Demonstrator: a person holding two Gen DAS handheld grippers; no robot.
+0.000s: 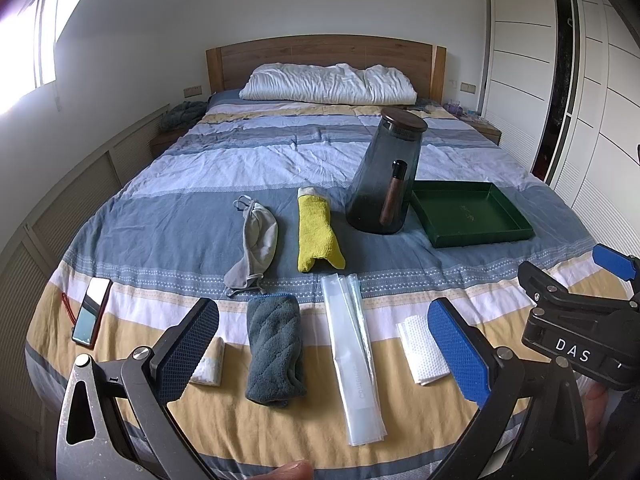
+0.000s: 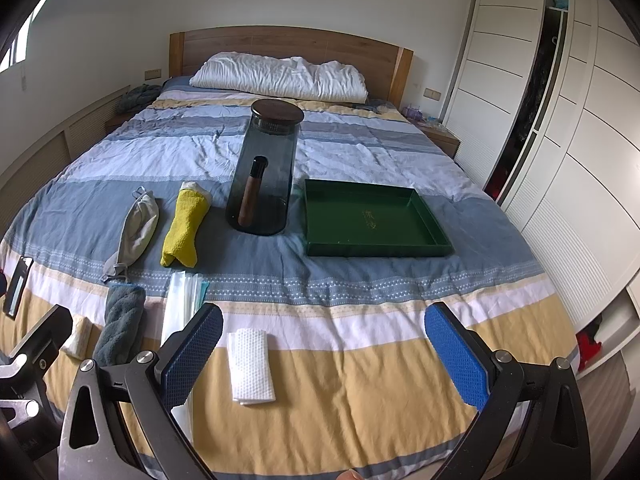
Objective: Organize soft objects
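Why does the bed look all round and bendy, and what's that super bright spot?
Left wrist view: the fisheye lens curves the striped bed and the wardrobe, and the window at far left is blown out white with glare. Right wrist view: the same bending, but softer, even light; only a sliver of window shows.

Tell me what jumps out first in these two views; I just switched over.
The tall smoky glass jar with a dark lid stands mid-bed, with the empty green tray just to its right. Left of the jar lie a yellow mitt and a grey cloth mask, and nearer the foot of the bed a dark teal towel and a white folded cloth. Both claws, left and right, hang open and empty.
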